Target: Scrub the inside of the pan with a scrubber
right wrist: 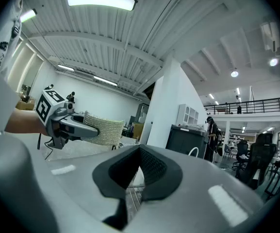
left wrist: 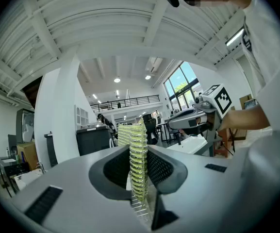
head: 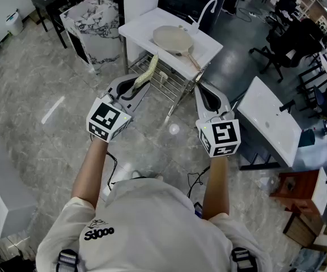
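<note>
A beige pan (head: pixel 173 38) lies on the white sink counter (head: pixel 146 22) ahead of me, its handle pointing right and toward me. My left gripper (head: pixel 139 85) is shut on a yellow-green scrubber (head: pixel 148 71), which stands up between the jaws (left wrist: pixel 135 135) well short of the pan. The left gripper view shows the left gripper (left wrist: pixel 139 152) clamping the pad edge-on. My right gripper (head: pixel 200 88) is level with it on the right, shut and holding nothing (right wrist: pixel 140 149). Both are in front of the counter, apart from the pan.
A wire rack (head: pixel 172 84) sits under the counter, just beyond the jaws. A curved faucet (head: pixel 204 9) rises behind the pan. A marble-patterned bin (head: pixel 95 24) stands at the left, a white basin unit (head: pixel 271 120) at the right, and office chairs (head: pixel 288 44) farther right.
</note>
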Action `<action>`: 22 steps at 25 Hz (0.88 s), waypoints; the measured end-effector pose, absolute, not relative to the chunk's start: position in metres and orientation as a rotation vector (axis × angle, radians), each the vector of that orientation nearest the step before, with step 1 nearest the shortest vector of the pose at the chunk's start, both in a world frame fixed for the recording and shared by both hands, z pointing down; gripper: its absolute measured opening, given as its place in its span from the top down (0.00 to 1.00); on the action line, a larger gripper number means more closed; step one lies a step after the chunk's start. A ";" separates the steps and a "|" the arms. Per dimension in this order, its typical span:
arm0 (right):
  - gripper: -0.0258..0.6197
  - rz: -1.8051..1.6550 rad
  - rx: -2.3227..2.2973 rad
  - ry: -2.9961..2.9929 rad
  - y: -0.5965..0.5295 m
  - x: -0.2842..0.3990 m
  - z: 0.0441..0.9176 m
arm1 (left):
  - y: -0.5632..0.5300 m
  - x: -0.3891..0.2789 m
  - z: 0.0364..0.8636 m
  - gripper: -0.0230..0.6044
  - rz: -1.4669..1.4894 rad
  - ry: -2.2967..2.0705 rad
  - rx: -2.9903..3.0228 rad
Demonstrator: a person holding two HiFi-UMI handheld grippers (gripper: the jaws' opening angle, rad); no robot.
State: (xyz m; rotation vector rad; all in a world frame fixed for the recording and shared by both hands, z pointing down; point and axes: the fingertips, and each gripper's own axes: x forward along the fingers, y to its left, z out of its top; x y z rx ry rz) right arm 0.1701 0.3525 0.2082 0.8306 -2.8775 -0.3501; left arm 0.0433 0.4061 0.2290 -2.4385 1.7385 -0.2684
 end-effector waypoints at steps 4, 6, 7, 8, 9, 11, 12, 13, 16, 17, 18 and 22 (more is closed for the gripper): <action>0.95 -0.334 0.852 -2.894 0.348 0.169 0.205 | 0.403 0.043 0.230 0.85 -0.268 1.732 -2.447; 0.95 -0.309 0.864 -2.901 0.346 0.169 0.207 | 0.402 0.043 0.233 0.85 -0.272 1.729 -2.454; 0.95 -0.302 0.873 -2.899 0.345 0.169 0.207 | 0.402 0.042 0.234 0.85 -0.274 1.727 -2.458; 0.95 -0.299 0.883 -2.895 0.344 0.169 0.208 | 0.402 0.041 0.234 0.85 -0.274 1.725 -2.462; 0.95 -0.299 0.892 -2.890 0.343 0.168 0.209 | 0.402 0.040 0.235 0.85 -0.273 1.723 -2.466; 0.95 -0.296 0.900 -2.888 0.342 0.165 0.209 | 0.401 0.037 0.236 0.85 -0.271 1.718 -2.474; 0.95 -0.293 0.902 -2.888 0.342 0.163 0.210 | 0.401 0.036 0.237 0.85 -0.271 1.716 -2.477; 0.95 -0.288 0.905 -2.886 0.342 0.161 0.210 | 0.401 0.033 0.238 0.85 -0.272 1.713 -2.482; 0.95 -0.272 0.919 -2.875 0.342 0.156 0.212 | 0.402 0.026 0.242 0.85 -0.273 1.711 -2.496; 0.95 -0.267 0.924 -2.872 0.343 0.155 0.213 | 0.403 0.023 0.244 0.85 -0.280 1.713 -2.500; 0.95 -0.266 0.929 -2.869 0.344 0.152 0.212 | 0.404 0.020 0.246 0.85 -0.291 1.714 -2.504; 0.95 -0.287 0.959 -2.863 0.345 0.138 0.205 | 0.401 0.006 0.248 0.85 -0.323 1.684 -2.515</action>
